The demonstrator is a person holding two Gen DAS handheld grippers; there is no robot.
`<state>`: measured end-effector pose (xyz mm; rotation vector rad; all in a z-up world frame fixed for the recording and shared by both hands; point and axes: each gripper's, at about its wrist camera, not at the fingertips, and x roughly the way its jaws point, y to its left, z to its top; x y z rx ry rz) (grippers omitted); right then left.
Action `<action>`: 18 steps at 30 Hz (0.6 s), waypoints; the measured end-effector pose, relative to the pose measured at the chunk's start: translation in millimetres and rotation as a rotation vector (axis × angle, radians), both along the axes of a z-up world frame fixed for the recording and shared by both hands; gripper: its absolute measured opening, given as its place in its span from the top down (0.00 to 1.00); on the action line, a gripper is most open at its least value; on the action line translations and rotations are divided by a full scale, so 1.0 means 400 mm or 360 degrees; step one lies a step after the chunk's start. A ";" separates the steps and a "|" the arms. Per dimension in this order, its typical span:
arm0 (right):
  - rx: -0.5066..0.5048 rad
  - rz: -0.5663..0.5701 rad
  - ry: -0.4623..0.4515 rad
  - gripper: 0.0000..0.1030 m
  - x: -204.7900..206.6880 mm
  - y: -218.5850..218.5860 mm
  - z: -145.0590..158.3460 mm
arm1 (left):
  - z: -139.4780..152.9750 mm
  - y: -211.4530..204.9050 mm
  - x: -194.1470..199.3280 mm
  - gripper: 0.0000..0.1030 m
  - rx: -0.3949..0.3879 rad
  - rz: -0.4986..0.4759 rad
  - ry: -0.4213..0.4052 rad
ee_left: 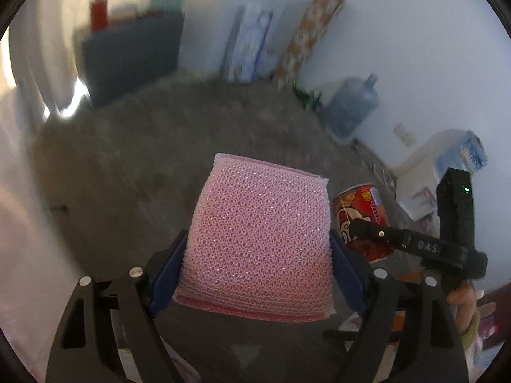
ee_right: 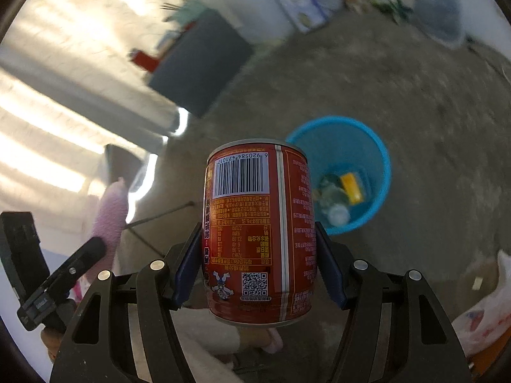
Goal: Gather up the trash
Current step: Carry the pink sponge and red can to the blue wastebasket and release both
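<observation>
Trash fills both views, much of it blurred: in the left wrist view a pink mesh sponge (ee_left: pixel 258 242) hides the floor just ahead, its lower edge lost between the blue pads of the left hand-held gripper (ee_left: pixel 257 274), whose jaws are clamped on its two sides and hold it above the grey concrete floor (ee_left: pixel 159 146). To its right, a red can (ee_left: pixel 362 220) is partly covered by the right hand-held gripper (ee_left: pixel 415 242), with only a sliver of the person's hand showing at the frame edge. Against the far wall, a water jug (ee_left: pixel 351 105) is smeared by motion. In the right wrist view, the right hand-held gripper (ee_right: pixel 258 265) points down and forward, jaws pressed on the can (ee_right: pixel 258 233), barcode uppermost. Just beyond it on the floor stands a blue bin (ee_right: pixel 377 146), its near rim cut off by the can; the items inside are hard to identify.
</observation>
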<state>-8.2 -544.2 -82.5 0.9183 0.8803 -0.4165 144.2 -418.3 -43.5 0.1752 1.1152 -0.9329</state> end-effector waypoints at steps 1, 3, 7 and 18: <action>0.0011 -0.0009 0.0013 0.40 0.006 -0.009 -0.019 | -0.043 -0.040 0.010 0.21 0.0042 -0.0007 0.0041; 0.0050 -0.0035 0.0058 0.40 0.024 -0.046 -0.074 | -0.114 -0.097 0.032 0.21 0.0116 -0.0017 0.0110; 0.0092 -0.0053 0.0135 0.40 0.057 -0.105 -0.141 | -0.239 -0.200 0.074 0.21 0.0204 -0.0015 0.0255; -0.0048 -0.0063 0.0376 0.38 0.171 -0.234 -0.323 | -0.357 -0.314 0.183 0.10 0.0192 0.0203 0.0212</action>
